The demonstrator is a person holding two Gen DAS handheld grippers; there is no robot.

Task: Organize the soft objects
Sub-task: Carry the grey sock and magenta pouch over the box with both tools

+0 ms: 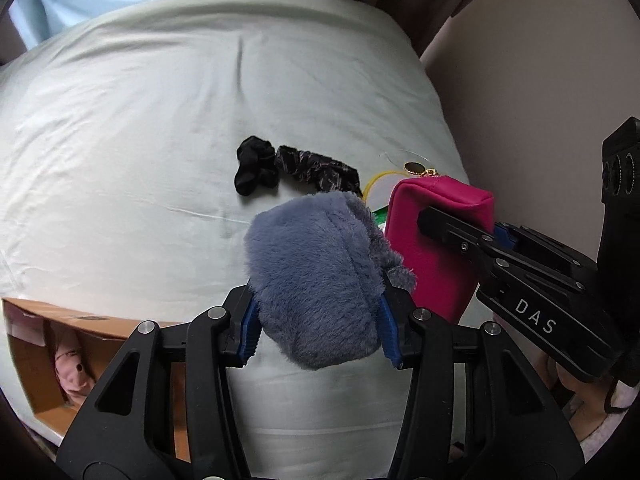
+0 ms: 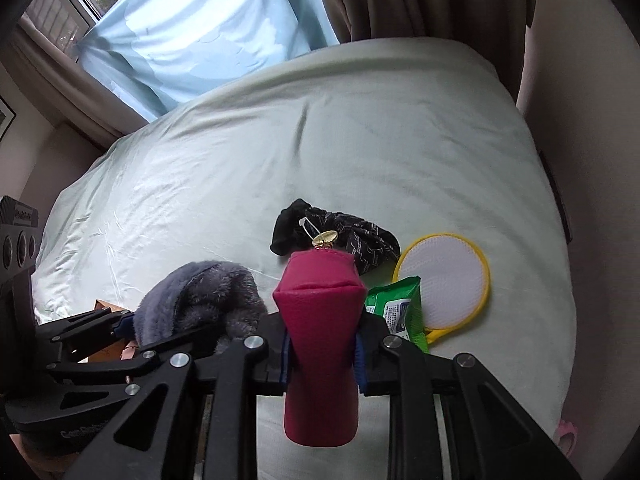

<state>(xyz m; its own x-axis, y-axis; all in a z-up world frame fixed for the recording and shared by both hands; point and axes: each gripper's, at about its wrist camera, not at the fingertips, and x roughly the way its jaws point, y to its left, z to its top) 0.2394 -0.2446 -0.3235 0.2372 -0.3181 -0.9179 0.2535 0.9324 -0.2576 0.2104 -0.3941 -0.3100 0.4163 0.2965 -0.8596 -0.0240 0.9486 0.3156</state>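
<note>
My left gripper (image 1: 318, 336) is shut on a fluffy grey-blue plush (image 1: 316, 276), held above the pale green bed sheet (image 1: 140, 140). My right gripper (image 2: 320, 354) is shut on a magenta zip pouch (image 2: 320, 320) with a gold pull, also lifted off the bed. Seen from the left wrist, the pouch (image 1: 436, 240) hangs just right of the plush, clamped by the right gripper (image 1: 452, 232). In the right wrist view the plush (image 2: 200, 300) sits to the left in the left gripper (image 2: 132, 336). A black scrunchie and a dark patterned cloth (image 1: 296, 168) lie on the sheet beyond.
An open cardboard box (image 1: 52, 364) with something pink inside stands at the lower left beside the bed. A green wipes packet (image 2: 400, 312) and a round yellow-rimmed white mesh pad (image 2: 444, 276) lie on the sheet at the right. Curtains and a wall border the bed.
</note>
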